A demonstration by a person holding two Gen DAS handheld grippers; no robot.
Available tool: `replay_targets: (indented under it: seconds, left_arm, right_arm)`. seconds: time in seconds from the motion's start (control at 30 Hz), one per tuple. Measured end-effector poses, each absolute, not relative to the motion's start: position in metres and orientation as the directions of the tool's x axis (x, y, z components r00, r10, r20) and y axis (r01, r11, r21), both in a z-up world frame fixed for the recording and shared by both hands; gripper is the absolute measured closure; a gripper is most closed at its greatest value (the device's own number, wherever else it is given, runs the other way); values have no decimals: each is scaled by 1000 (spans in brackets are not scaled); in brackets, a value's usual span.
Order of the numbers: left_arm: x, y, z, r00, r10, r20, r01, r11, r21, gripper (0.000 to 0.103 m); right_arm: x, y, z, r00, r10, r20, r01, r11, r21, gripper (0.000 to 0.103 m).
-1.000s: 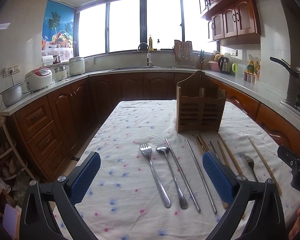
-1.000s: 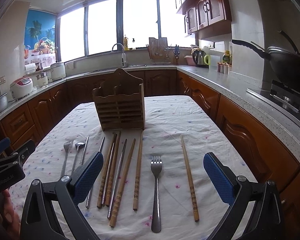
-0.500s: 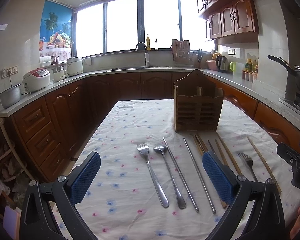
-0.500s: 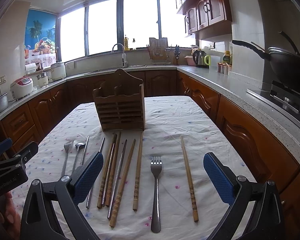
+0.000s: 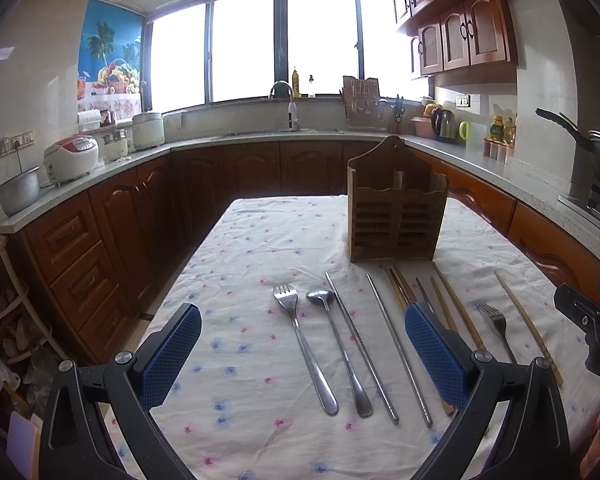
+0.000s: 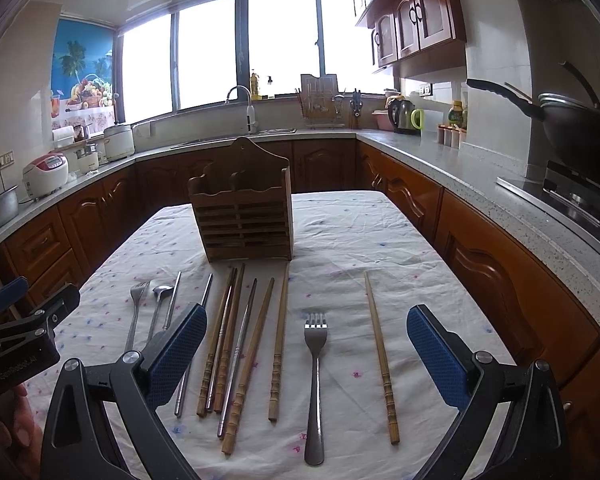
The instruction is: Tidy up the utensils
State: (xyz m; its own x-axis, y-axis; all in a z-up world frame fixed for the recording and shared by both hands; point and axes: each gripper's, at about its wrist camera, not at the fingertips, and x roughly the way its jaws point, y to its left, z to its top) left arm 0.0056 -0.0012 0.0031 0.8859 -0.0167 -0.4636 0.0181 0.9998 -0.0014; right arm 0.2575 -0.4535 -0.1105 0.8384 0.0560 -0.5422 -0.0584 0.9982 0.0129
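A wooden utensil holder (image 5: 396,216) stands upright on the table, also in the right wrist view (image 6: 244,220). In front of it lie a metal fork (image 5: 304,348), a metal spoon (image 5: 340,348), metal chopsticks (image 5: 396,344), several wooden chopsticks (image 6: 236,344), a second fork (image 6: 315,376) and a lone wooden chopstick (image 6: 380,356). My left gripper (image 5: 300,356) is open and empty above the fork and spoon. My right gripper (image 6: 306,352) is open and empty above the second fork.
The table carries a white flowered cloth (image 5: 252,280). Wooden cabinets and a grey counter (image 6: 440,160) ring the table, with rice cookers (image 5: 70,158) at left, a sink tap (image 5: 288,100) at the back and a wok (image 6: 572,124) on the stove at right.
The left gripper has drifted slightly right, so the holder and utensils sit a little further left in its view. The right gripper view is nearly unchanged.
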Motion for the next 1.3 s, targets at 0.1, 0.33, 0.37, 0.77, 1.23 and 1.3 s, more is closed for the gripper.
replay_targets:
  seconds: [0.1, 0.33, 0.37, 0.77, 1.23, 1.3]
  left_arm:
    - [15, 5, 3, 870, -22, -493, 10, 1000, -27, 1]
    - [52, 13, 5, 818, -83, -569, 53, 996, -68, 9]
    - [58, 13, 5, 810, -88, -579, 59, 996, -69, 15]
    - [144, 10, 15, 716, -207, -667, 164, 978, -128, 49]
    - [275, -4, -33, 550, -179, -816, 162, 981, -106, 78]
    - [288, -9, -41, 531, -174, -829, 166, 981, -100, 78]
  right_arm:
    - [262, -454, -110, 831, 74, -552, -74, 997, 22, 2]
    - [284, -461, -108, 791, 154, -592, -113, 988, 106, 3]
    - [290, -462, -109, 779, 166, -604, -117, 986, 120, 3]
    - [355, -476, -130, 673, 213, -708, -83, 973, 214, 46]
    - [447, -460, -180, 501, 254, -828, -78, 965, 249, 77]
    - [459, -456, -190, 469, 251, -847, -79, 967, 243, 80]
